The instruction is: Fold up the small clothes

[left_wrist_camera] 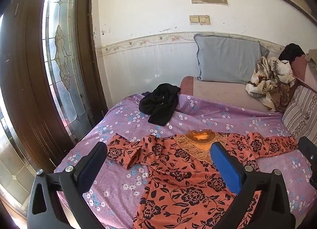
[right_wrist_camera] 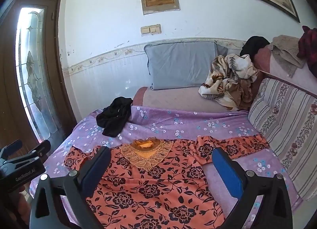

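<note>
Both grippers, left gripper (left_wrist_camera: 158, 161) and right gripper (right_wrist_camera: 161, 166), are hovering with jaws wide apart and empty, probably readying a first fold. Beneath them an orange floral dress (left_wrist_camera: 178, 179) is lying flat on the bed (left_wrist_camera: 227, 114), sleeves spreading sideways, embroidered neckline facing the wall.

Between the left gripper's (left_wrist_camera: 158, 153) matt black plastic jaws, thin orange floral cloth of the dress (left_wrist_camera: 178, 185) is lying smooth; beneath it, the purple sheet (left_wrist_camera: 208, 114) is showing faintly glittery fabric.
</note>
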Action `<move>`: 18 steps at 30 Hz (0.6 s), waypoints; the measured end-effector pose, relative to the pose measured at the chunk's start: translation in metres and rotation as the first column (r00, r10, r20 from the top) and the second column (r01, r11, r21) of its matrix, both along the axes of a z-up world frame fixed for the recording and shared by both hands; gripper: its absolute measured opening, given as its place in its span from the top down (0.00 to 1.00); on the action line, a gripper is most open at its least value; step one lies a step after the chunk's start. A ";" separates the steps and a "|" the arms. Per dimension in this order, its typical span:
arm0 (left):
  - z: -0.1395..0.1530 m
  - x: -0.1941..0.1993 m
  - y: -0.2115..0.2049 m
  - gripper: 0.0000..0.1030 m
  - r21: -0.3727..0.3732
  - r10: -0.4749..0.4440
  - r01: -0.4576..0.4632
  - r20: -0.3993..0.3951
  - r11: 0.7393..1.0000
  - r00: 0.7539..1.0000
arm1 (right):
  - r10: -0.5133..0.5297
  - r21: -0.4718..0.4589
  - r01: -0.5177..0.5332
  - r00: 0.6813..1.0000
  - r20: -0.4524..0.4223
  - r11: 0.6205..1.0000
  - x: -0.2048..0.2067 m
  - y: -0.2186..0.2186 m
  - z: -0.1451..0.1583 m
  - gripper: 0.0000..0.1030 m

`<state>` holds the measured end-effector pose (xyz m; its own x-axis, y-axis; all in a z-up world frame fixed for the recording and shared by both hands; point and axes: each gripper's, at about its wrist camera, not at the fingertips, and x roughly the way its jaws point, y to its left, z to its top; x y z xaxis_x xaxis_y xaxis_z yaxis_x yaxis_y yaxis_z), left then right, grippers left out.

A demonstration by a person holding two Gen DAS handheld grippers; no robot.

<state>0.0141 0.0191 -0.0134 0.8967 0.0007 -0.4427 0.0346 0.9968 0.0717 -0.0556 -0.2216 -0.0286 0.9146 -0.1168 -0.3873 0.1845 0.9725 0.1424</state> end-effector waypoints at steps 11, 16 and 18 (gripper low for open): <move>0.005 -0.001 -0.029 0.00 0.014 0.033 -0.033 -0.006 0.999 0.999 | 0.011 0.019 -0.010 0.999 -0.041 1.000 0.007 -0.003 -0.004 0.00; 0.003 0.002 -0.032 0.00 0.017 0.037 -0.036 -0.013 0.999 0.999 | 0.017 0.014 -0.016 0.998 -0.053 1.000 0.009 0.001 -0.007 0.00; 0.002 0.002 -0.034 0.00 0.017 0.038 -0.038 -0.015 0.999 0.999 | 0.017 0.013 -0.016 0.998 -0.056 1.000 0.010 0.003 -0.008 0.00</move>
<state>0.0162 -0.0153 -0.0115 0.8891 0.0426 -0.4558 -0.0024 0.9961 0.0883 -0.0452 -0.2189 -0.0364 0.8929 -0.0965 -0.4397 0.1763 0.9737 0.1442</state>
